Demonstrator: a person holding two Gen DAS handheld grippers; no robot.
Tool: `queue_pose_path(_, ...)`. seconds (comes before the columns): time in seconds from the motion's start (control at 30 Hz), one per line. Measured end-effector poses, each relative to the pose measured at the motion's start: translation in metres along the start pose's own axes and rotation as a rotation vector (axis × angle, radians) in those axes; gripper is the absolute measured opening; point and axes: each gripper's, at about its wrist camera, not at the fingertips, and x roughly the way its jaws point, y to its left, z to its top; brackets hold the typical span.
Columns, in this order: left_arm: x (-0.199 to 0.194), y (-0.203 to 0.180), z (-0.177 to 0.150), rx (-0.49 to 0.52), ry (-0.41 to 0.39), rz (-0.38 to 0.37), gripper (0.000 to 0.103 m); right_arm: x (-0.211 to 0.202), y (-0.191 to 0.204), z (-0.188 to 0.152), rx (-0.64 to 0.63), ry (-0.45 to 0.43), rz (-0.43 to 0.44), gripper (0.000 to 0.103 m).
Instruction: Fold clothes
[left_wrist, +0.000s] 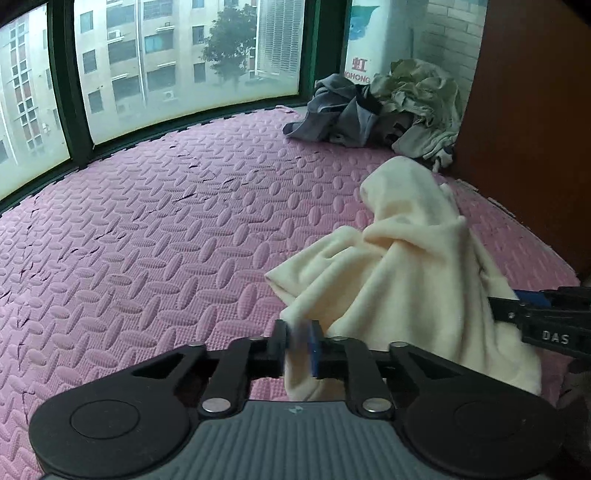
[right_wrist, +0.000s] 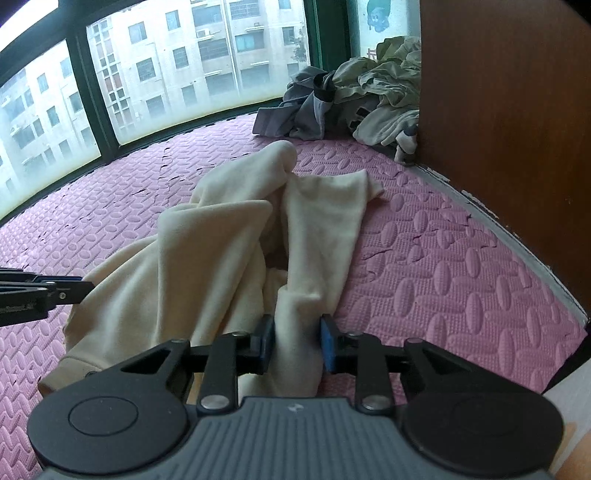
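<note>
Left hand-held gripper (left_wrist: 299, 345) and right hand-held gripper (right_wrist: 297, 341) each clench a fold of the cream garment (right_wrist: 221, 240), which trails ahead over the pink mat (left_wrist: 147, 240).

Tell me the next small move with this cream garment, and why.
Probably draw the two claws apart and lift slightly to spread the cream garment. The left claw and right claw each pinch a fold of it, yet it lies bunched and creased on the pink mat, too crumpled to fold.
</note>
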Motion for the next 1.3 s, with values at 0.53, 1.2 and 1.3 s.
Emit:
queue_pose_path(0.53, 0.01, -0.007, -0.005, 0.022, 0.005, 0.001, 0.005, -0.001, 0.005, -0.002, -0.036, -0.007, -0.018, 0.023)
queue_pose_path(1.2, -0.054, 0.054, -0.016, -0.026, -0.086, 0.18, 0.005, -0.025, 0.051, -0.011, -0.109, -0.009, 0.135, 0.012)
queue_pose_path(1.3, -0.068, 0.077, -0.027, -0.06, -0.085, 0.219, 0.005, -0.032, 0.072, -0.013, -0.151, -0.024, 0.175, 0.011)
